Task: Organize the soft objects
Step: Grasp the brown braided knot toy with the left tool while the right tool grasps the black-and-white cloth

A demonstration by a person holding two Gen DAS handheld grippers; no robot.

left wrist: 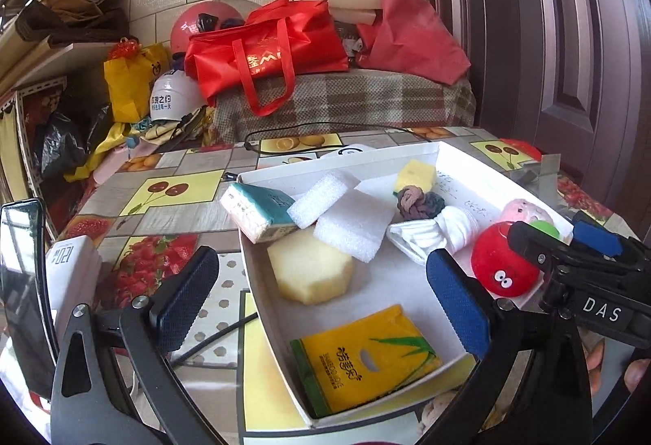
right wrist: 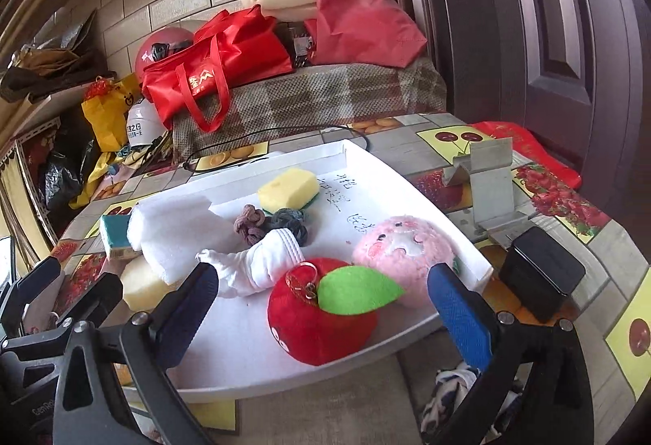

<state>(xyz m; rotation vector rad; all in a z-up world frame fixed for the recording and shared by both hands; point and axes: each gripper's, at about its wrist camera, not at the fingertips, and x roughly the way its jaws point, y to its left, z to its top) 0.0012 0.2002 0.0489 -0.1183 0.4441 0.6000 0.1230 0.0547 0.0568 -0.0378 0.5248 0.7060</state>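
My left tongs (left wrist: 323, 298) stand with jaws wide apart, holding nothing, above the near left part of the white tray (left wrist: 455, 156). My right tongs (right wrist: 325, 308) are likewise spread and empty, straddling the red apple plush (right wrist: 321, 318) without touching it.

All soft items lie inside the tray, which sits on the fruit-print tablecloth (left wrist: 162, 192).

- The apple plush rests at the near right edge, face toward the near left, green leaf (right wrist: 358, 290) pointing right, key ring on top.
- The pink plush (right wrist: 403, 253) touches it on the far right side.
- The rolled white sock (right wrist: 264, 261) lies just left of the apple, long axis running left to right.
- The knotted cords (right wrist: 268, 223) lie beyond the sock; the yellow sponge (right wrist: 289, 186) lies farther still, long axis left to right.
- Two white foam blocks (left wrist: 337, 213) overlap mid-tray, tilted.
- The teal tissue pack (left wrist: 260, 211) leans at the far left wall.
- The pale foam disc (left wrist: 311, 268) lies flat near the left wall.
- The yellow tissue packet (left wrist: 366, 357) lies in the near corner, long axis slanting from near left to far right.

Outside the tray, a metal bracket (right wrist: 488, 176) and a black box (right wrist: 541, 274) stand to the right; a black cable (left wrist: 325, 127) runs along the far side.
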